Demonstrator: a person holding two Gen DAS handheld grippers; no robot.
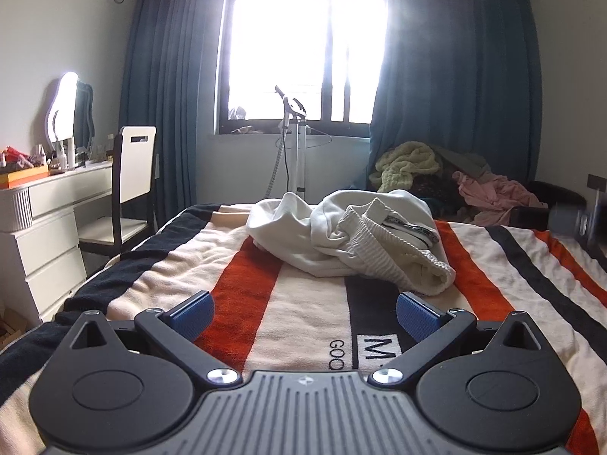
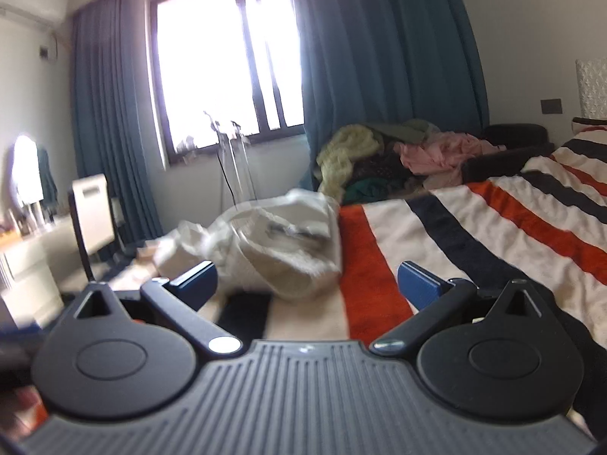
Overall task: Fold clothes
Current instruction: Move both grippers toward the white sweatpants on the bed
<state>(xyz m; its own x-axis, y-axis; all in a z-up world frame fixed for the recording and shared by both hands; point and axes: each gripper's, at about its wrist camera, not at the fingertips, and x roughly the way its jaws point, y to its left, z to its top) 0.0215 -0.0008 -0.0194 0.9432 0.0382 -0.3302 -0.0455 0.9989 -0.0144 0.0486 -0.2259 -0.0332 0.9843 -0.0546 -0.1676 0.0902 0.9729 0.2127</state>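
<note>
A crumpled white garment (image 1: 349, 239) with a ribbed hem lies in a heap on the striped blanket (image 1: 288, 303) of the bed. My left gripper (image 1: 303, 313) is open and empty, low over the blanket, a short way in front of the heap. In the right wrist view the same white garment (image 2: 273, 242) is blurred and lies just ahead of my right gripper (image 2: 307, 282), which is open and empty above the blanket (image 2: 455, 235).
A pile of yellow, pink and dark clothes (image 1: 447, 174) sits beyond the bed by the blue curtain (image 1: 455, 76). A white dresser (image 1: 41, 227) and chair (image 1: 129, 189) stand at the left. A garment steamer stand (image 1: 296, 144) is under the window.
</note>
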